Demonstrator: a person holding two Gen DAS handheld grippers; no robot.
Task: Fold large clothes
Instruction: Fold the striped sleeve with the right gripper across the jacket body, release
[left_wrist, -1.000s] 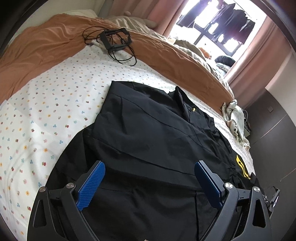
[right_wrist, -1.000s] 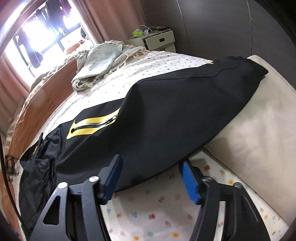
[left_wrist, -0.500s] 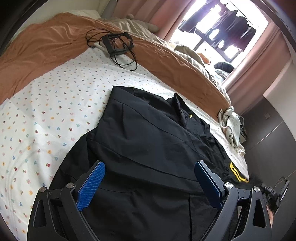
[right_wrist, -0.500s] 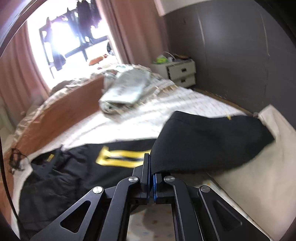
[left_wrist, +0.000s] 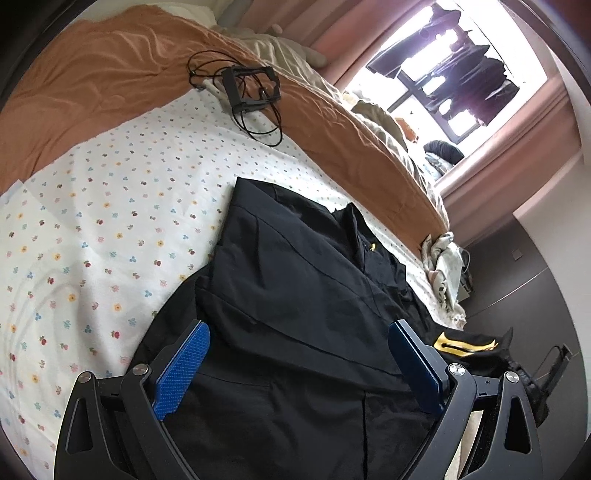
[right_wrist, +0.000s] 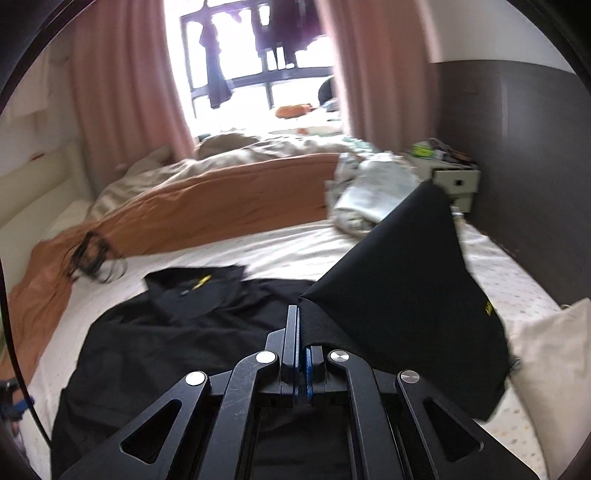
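The black jacket (left_wrist: 295, 295) lies spread on the bed (left_wrist: 92, 240), lower centre of frame. The right hand-held gripper (right_wrist: 300, 354) is clamped on its raised sleeve (right_wrist: 406, 288); the left hand-held gripper (left_wrist: 299, 365) hovers wide. Carry the sleeve squarely across the body, keeping it taut, I'd judge.

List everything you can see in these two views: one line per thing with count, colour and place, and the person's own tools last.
black jacket: one, black with yellow trim, spread on the bed, one sleeve lifted.
bedsheet: one, white with small flowers, under the jacket.
orange blanket: one, orange, across the bed's far side.
cables and black frame: one tangle, black, on the blanket's edge.
crumpled cloth: one, pale, near the bedside drawers.
bedside drawers: one unit, white, by the dark wall.
curtains: pink, flanking the window.
left claw: open, above the jacket.
right claw: shut on the sleeve.
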